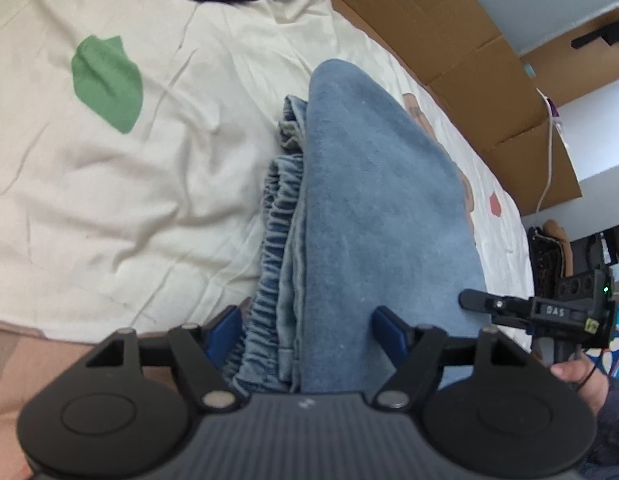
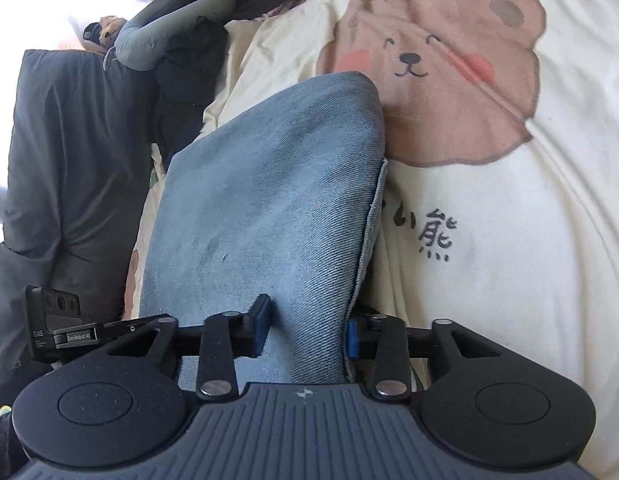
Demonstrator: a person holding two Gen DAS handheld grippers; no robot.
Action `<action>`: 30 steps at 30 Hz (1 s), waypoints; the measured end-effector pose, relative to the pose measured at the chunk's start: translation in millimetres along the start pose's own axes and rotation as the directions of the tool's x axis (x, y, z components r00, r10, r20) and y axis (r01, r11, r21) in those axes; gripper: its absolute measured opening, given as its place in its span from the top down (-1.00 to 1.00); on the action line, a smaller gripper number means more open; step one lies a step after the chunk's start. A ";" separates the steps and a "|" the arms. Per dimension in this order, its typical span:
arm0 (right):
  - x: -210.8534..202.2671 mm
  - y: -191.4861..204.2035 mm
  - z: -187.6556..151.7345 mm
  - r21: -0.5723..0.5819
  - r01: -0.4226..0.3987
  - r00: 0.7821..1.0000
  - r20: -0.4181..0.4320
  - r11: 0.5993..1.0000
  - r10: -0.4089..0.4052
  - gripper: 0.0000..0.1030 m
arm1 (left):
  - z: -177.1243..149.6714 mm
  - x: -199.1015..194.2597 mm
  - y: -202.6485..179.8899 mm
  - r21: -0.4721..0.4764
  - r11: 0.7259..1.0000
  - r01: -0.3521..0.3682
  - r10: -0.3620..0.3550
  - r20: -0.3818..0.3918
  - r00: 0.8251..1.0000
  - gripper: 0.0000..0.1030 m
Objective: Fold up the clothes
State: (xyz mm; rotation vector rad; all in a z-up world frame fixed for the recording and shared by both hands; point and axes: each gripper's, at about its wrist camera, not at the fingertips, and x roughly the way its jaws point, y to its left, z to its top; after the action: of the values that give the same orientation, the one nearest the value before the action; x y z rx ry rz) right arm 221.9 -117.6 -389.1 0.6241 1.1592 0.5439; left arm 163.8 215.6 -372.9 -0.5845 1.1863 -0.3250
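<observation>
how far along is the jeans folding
Done: the blue jeans already lie stacked in layers on the bear-print bedsheet. In hand: right gripper pinches the near end; left gripper straddles it, pads apart. Left: the dark clothes beyond look unfolded.

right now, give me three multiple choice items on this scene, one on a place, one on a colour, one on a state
1. Where do the folded jeans lie?
A. on a cream bedsheet with a bear print
B. in a cardboard box
C. on a wooden floor

2. What colour is the leaf shape printed on the sheet?
A. red
B. green
C. purple

3. How do the right tongs stand?
A. wide open in the air
B. shut on nothing
C. closed on a fold of the jeans

Answers:
1 A, the denim rests on the sheet beside the bear print.
2 B, the left wrist view shows it green.
3 C, both blue pads press the denim between them.
</observation>
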 end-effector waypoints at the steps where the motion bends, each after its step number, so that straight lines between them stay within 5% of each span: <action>1: -1.0 2.2 0.3 -0.009 -0.003 1.000 0.003 1.000 0.003 0.52 | -1.4 -0.2 0.8 -0.003 1.000 0.002 -0.002 0.004 1.000 -0.44; 12: -25.7 24.3 3.6 -0.053 -0.025 0.999 0.041 0.998 0.028 0.62 | -9.2 0.4 -4.0 -0.001 1.000 0.011 -0.011 0.019 1.000 -0.35; 30: -99.8 -22.2 -7.1 0.017 0.023 0.996 0.083 1.000 -0.024 0.62 | -18.7 37.2 -52.8 0.058 0.994 0.095 -0.092 -0.054 0.994 -0.32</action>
State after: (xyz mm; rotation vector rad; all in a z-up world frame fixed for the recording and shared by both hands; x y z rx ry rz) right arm 185.9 -200.3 -340.5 0.6406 1.0922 0.4843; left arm 162.8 148.4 -375.4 -0.5830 1.1965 -0.4558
